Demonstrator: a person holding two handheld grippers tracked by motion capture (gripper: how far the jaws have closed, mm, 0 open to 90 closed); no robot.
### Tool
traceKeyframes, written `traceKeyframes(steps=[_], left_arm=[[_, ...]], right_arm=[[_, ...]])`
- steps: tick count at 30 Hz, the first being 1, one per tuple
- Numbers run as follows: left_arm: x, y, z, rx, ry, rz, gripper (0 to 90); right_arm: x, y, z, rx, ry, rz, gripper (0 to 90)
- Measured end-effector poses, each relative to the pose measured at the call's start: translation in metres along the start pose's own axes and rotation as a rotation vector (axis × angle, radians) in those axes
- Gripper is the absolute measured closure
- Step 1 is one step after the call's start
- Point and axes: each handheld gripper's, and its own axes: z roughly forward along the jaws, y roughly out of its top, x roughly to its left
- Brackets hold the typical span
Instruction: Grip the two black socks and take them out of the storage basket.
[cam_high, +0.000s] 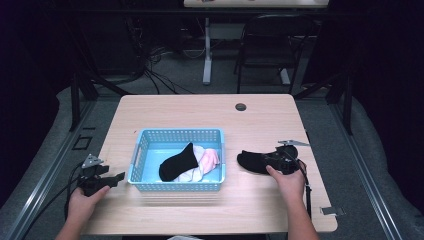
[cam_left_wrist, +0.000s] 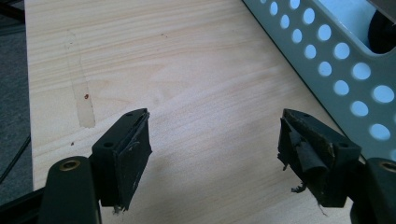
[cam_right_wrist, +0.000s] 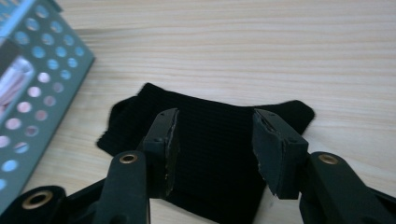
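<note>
Black sock lying flat on the pale wooden tabletop, just right of a blue perforated basket that holds another black sock and pink and white garments. The right claw stands released over the sock on the tabletop, one jaw on each side of the fabric; the left claw is likewise released over bare wood beside the basket wall. Beyond the tabletop: grey floor, loose cables, a black chair and a second table's white leg in a dark room.
</note>
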Motion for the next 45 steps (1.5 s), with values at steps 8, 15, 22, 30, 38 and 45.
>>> traceKeyframes(steps=[8,15,22,30,38,45], left_arm=[[0.000,0.000,0.001,0.006,0.002,0.000,25.1],[0.000,0.000,0.000,0.003,0.000,0.000,25.1],[0.000,0.000,-0.001,0.002,0.001,0.000,25.1],[0.000,0.000,-0.001,-0.001,-0.001,0.001,25.1],[0.000,0.000,-0.001,-0.002,-0.001,0.000,25.1],[0.000,0.000,-0.001,-0.003,-0.003,0.000,25.1]], right_arm=[[0.043,0.013,-0.007,-0.022,0.067,-0.109,50.6],[0.095,0.037,-0.013,-0.043,0.147,-0.220,51.7],[0.139,0.058,-0.001,-0.007,0.231,-0.278,52.8],[0.171,0.065,0.020,0.035,0.242,-0.349,53.3],[0.184,0.068,0.035,0.074,0.274,-0.336,55.1],[0.202,0.071,0.057,0.129,0.288,-0.353,56.7]])
